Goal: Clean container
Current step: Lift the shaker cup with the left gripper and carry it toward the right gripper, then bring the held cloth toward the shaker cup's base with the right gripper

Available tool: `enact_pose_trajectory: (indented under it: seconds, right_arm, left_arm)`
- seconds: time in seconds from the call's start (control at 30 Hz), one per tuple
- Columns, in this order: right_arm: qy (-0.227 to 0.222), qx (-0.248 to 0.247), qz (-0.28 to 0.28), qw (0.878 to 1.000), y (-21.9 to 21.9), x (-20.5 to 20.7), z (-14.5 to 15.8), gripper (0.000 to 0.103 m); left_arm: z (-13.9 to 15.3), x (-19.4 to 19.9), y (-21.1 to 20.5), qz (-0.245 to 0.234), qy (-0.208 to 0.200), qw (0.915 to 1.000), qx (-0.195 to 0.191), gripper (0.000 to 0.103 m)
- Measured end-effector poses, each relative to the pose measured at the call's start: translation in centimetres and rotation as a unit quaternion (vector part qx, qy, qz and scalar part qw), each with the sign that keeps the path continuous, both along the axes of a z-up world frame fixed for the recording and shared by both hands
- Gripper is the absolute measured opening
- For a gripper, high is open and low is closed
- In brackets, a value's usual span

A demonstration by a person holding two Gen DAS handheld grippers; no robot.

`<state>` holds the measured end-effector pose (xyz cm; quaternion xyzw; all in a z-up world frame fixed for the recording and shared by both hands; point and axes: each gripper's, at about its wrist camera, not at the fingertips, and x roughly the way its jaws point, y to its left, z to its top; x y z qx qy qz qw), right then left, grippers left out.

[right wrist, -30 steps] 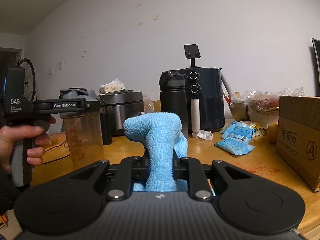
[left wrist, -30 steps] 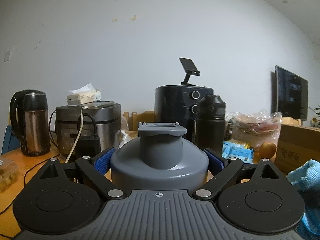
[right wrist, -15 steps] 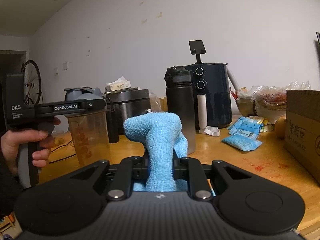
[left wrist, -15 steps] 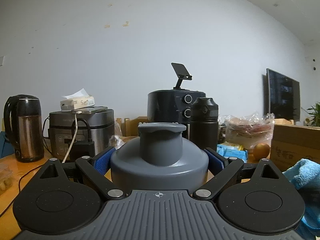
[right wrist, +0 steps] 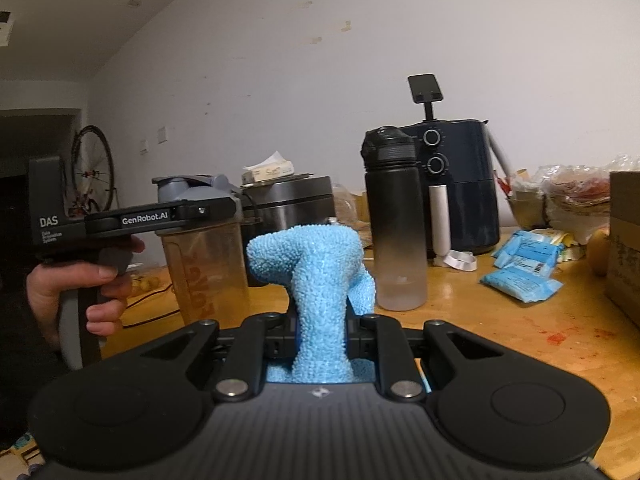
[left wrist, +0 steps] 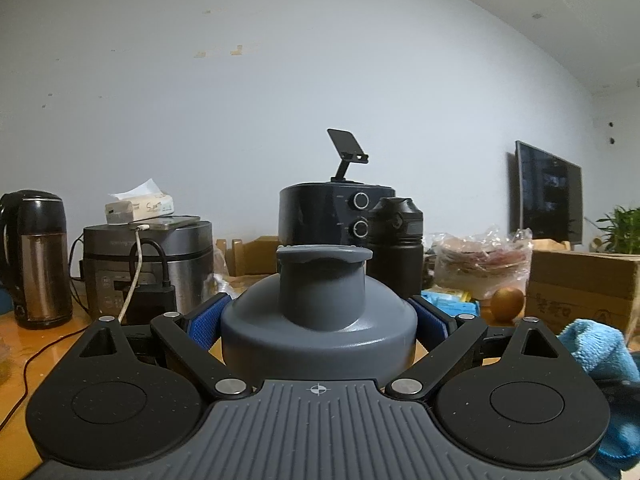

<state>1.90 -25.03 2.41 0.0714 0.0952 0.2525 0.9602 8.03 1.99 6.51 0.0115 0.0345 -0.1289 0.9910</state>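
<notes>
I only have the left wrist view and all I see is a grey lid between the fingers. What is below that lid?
Observer: A translucent shaker cup with red lettering; the left hand-held gripper clamps it at the lid.
Operator: Is the cup resting on the table?
Observer: Its base is hidden behind the right hand-held gripper, so I cannot tell.
Operator: How is the blue cloth held?
Observer: The blue cloth is pinched upright between the right gripper's fingers, apart from the cup.
</notes>
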Motion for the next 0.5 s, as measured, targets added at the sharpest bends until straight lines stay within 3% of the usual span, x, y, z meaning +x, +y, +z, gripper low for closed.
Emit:
enact_pose_trajectory:
  seconds: [0.5]
  right_arm:
    - [-0.014, 0.009, 0.083, 0.996, 0.1, 1.5, 0.0, 0.012]
  left_arm:
    - [-0.3, 0.3, 1.1, -0.053, -0.005, 0.9986, -0.005, 0.095]
